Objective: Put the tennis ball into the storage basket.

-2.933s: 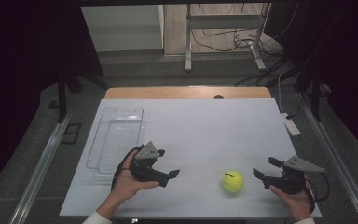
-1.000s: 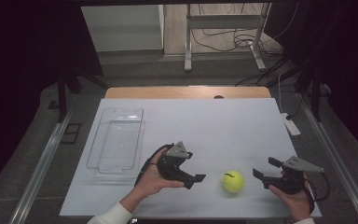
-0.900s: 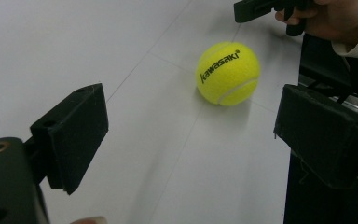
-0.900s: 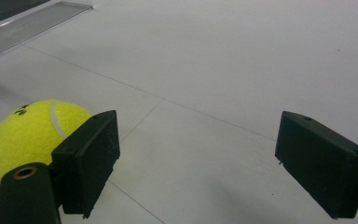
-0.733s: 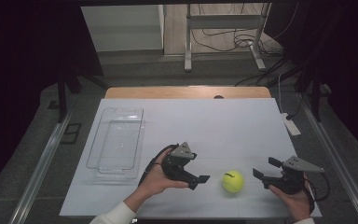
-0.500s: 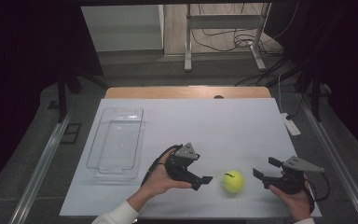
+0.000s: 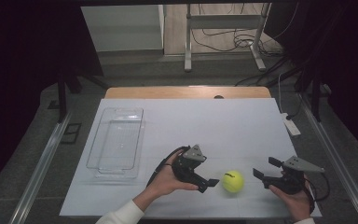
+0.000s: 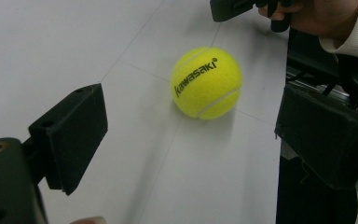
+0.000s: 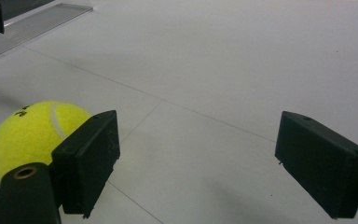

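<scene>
While the yellow tennis ball [image 7: 232, 181] rests free on the worktop [image 7: 214, 126], the left tool [image 7: 209, 183] reaches beside it, jaws spread to straddle it, and the right tool [image 7: 264, 169] waits open just beyond the ball.

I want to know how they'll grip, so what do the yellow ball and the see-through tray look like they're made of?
Ball: likely fuzzy felt over rubber, going by its matte, fibrous yellow surface, curved white seam and printed lettering, like a tennis ball.
Tray: probably hard clear plastic; the table shows through it and its rim glints.
</scene>
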Motion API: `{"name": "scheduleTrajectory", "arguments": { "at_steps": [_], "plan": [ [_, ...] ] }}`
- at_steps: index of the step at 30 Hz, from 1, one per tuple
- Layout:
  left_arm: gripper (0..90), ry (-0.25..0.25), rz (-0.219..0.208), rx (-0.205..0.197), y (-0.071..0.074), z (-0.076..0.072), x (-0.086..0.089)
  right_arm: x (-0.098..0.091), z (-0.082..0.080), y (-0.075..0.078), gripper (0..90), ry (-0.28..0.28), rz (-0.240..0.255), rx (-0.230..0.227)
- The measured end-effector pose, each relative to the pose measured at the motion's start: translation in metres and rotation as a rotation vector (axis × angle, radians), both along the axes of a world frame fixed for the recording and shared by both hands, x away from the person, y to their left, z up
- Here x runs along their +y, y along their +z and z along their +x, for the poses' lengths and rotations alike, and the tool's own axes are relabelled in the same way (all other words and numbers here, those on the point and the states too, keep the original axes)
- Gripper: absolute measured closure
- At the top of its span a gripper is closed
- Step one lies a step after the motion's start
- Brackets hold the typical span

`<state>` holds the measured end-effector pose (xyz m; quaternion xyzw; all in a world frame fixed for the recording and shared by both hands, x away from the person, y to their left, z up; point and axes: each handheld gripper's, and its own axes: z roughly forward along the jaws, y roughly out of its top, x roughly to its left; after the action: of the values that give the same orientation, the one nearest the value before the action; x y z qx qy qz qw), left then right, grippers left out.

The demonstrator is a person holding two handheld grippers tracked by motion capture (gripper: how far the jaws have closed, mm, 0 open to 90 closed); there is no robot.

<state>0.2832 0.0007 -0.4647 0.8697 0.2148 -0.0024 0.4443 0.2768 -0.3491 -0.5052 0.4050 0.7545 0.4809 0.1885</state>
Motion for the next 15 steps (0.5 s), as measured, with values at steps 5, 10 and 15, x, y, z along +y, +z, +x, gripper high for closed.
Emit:
{"name": "scheduleTrajectory", "arguments": {
  "at_steps": [5, 10, 15],
  "plan": [
    [9.9, -0.01, 0.004, 0.002, -0.001, 0.0008, -0.004, 0.0, -0.0001, -0.0001, 14.0, -0.002, 0.0, 0.002],
    [9.8, -0.017, 0.009, 0.008, -0.0031, 0.0015, -0.0067, -0.0001, 0.0, -0.0001, 14.0, -0.003, 0.001, 0.002],
    [9.8, -0.022, 0.015, 0.018, -0.0067, 0.002, -0.0107, -0.0002, -0.0003, 0.0, 14.0, -0.004, 0.002, 0.002]
  ]
}}
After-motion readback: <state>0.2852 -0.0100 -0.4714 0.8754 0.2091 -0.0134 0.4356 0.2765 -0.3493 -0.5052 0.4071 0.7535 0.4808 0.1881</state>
